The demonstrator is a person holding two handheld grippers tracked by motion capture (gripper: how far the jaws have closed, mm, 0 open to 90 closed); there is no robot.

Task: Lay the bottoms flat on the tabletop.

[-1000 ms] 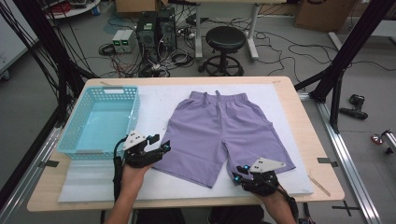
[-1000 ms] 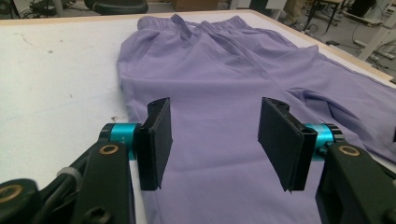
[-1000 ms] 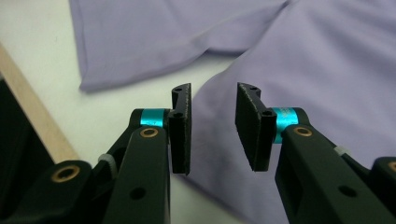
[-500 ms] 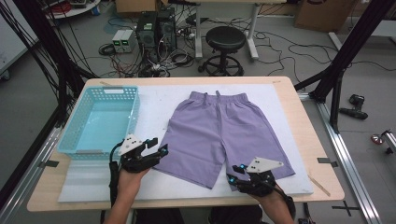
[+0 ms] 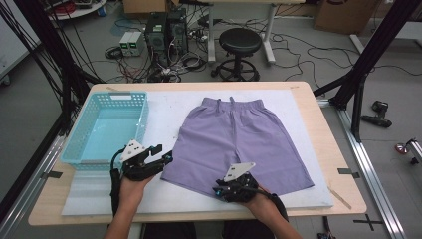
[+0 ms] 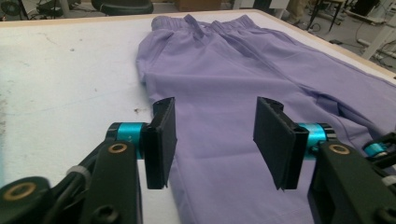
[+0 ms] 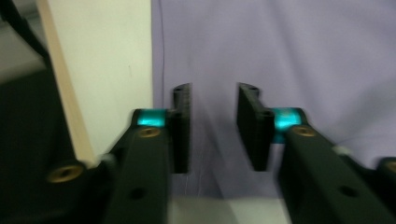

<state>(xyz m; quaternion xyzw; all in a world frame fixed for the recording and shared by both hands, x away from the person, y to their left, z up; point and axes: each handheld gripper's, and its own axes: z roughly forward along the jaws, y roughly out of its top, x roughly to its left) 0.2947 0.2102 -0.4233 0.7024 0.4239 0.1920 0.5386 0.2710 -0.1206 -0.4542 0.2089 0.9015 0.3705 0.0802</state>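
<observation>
A pair of purple shorts (image 5: 239, 134) lies flat on the white mat (image 5: 164, 107), waistband away from me. My left gripper (image 5: 164, 153) is at the outer edge of the left leg near its hem. In the left gripper view its jaws (image 6: 212, 140) stand open over the purple cloth (image 6: 224, 70), touching nothing. My right gripper (image 5: 219, 189) is at the near hem of the same leg. The right gripper view is blurred. There the jaws (image 7: 212, 130) have just been closing, and a gap remains above the hem of the shorts (image 7: 280, 46), with no cloth pinched.
A teal plastic basket (image 5: 117, 94) stands empty at the table's left, just beyond my left gripper. Bare wooden table (image 5: 326, 149) shows around the mat. A black stool (image 5: 240, 42), computer cases and cables are on the floor behind.
My right gripper has slid left along the near hem, from under the right leg to the left leg's hem. The left gripper has barely shifted. The shorts have not moved.
</observation>
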